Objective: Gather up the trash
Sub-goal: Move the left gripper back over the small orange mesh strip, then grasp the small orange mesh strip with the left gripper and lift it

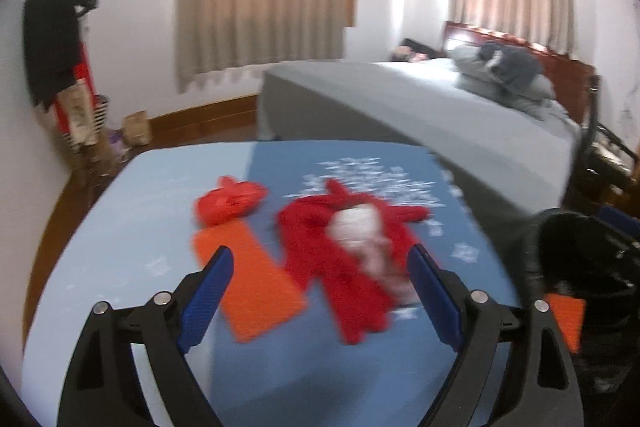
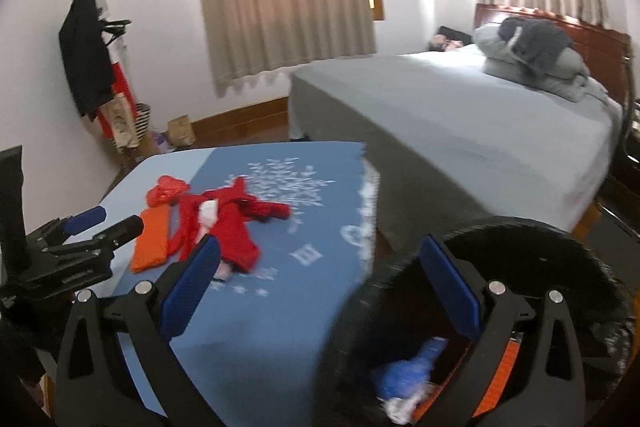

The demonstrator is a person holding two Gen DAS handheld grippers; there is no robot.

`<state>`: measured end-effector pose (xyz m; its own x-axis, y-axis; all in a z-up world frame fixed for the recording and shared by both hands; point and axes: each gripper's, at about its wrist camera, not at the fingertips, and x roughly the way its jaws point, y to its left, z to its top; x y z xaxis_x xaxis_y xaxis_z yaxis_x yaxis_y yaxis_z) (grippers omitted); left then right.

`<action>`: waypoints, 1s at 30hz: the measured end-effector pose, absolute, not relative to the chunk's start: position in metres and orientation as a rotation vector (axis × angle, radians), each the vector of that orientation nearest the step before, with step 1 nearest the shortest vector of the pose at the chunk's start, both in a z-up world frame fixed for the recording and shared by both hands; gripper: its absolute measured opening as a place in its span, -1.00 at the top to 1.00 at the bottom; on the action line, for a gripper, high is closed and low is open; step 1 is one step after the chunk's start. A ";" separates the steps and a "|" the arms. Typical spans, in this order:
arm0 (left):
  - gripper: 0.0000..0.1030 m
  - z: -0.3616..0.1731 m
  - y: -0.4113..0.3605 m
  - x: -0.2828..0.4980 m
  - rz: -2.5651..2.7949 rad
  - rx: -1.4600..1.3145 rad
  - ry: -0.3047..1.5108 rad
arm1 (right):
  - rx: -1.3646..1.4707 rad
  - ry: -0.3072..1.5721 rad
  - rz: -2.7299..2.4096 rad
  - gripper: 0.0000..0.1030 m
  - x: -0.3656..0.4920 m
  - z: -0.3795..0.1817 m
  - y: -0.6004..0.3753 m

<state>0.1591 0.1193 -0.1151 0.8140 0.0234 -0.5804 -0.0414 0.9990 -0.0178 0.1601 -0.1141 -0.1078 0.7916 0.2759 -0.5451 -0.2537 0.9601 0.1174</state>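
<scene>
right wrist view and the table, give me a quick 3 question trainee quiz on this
1. True or false: the right hand-held gripper is shut on a piece of trash.
2. Which lies nearest the left hand-held gripper on the table? A) orange pad B) red bag C) bed
3. Fill in: in the right wrist view, blue trash lies inside the black ____.

Key: 1 false, both grippers are open and empty. 2 A. 3 bin.
</scene>
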 end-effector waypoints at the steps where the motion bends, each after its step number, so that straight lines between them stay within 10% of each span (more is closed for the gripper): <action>1: -0.68 -0.118 0.125 0.161 0.053 -0.030 0.626 | 0.039 0.594 0.292 -0.89 0.163 -0.108 -0.109; 21: -0.41 -0.183 0.169 0.204 0.122 -0.152 0.826 | -0.026 0.654 0.330 -0.89 0.199 -0.145 -0.050; 30: 0.55 -0.183 0.158 0.204 0.024 -0.151 0.828 | -0.021 0.661 0.336 -0.89 0.203 -0.149 -0.048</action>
